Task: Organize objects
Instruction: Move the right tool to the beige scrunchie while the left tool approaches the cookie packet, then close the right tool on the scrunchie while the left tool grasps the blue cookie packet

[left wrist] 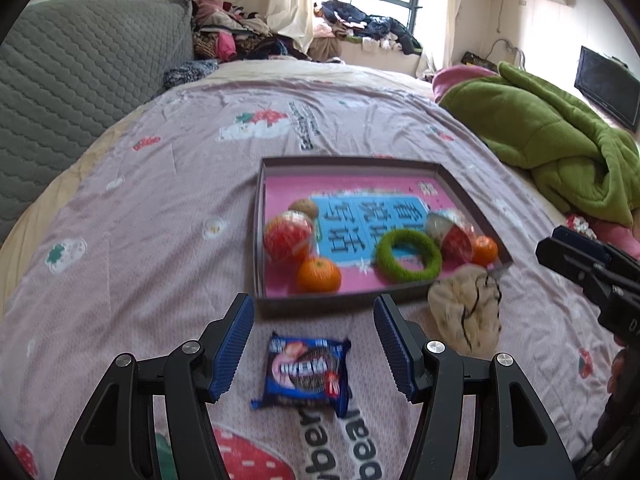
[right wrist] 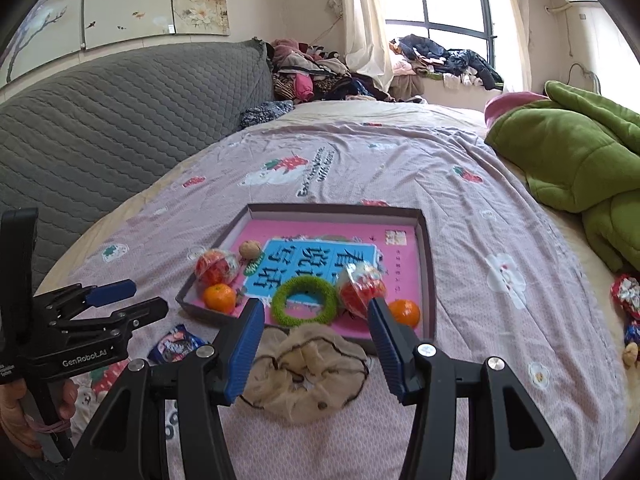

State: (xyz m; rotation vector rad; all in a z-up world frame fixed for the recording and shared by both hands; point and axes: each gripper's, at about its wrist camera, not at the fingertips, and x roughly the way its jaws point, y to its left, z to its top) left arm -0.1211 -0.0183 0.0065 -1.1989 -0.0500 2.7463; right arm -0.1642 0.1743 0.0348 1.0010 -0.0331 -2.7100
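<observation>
A shallow box tray with a pink book lining it lies on the bed. It holds two oranges, two red wrapped snacks, a walnut and a green ring. A blue biscuit packet lies on the sheet between the open fingers of my left gripper. A beige scrunchie lies just outside the tray's near edge, between the open fingers of my right gripper.
A green blanket is heaped at the right. A grey quilted headboard stands at the left. Clothes are piled at the far end. More wrapped snacks lie at the bed's right edge.
</observation>
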